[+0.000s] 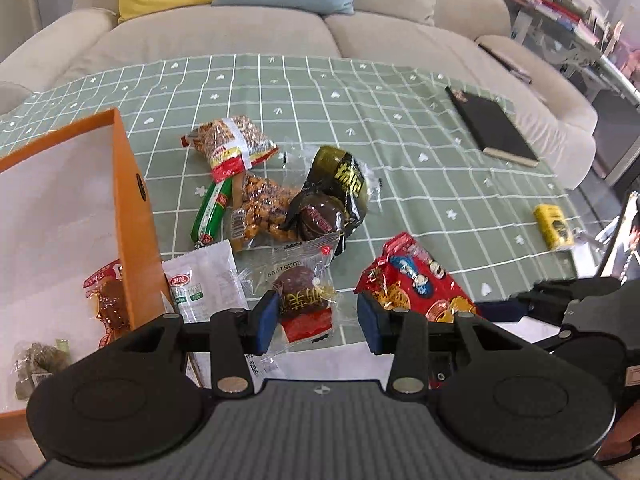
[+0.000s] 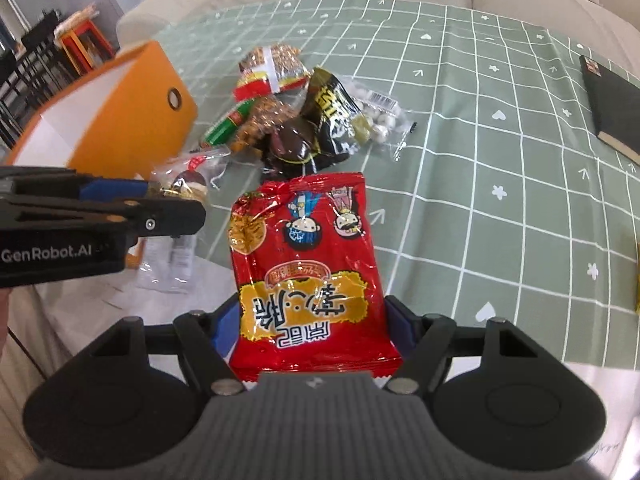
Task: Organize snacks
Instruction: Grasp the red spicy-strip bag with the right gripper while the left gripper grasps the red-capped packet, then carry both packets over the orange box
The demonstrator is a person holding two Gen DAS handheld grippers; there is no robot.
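Red snack bag [image 2: 310, 276] apparently between right gripper [image 2: 310, 330] fingers

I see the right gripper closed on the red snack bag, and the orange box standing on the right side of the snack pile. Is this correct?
Not fully. The right gripper does straddle the red bag, jaws at its sides, but the orange box stands on the left of the snack pile, not the right. The right wrist view shows it, and the left wrist view agrees.
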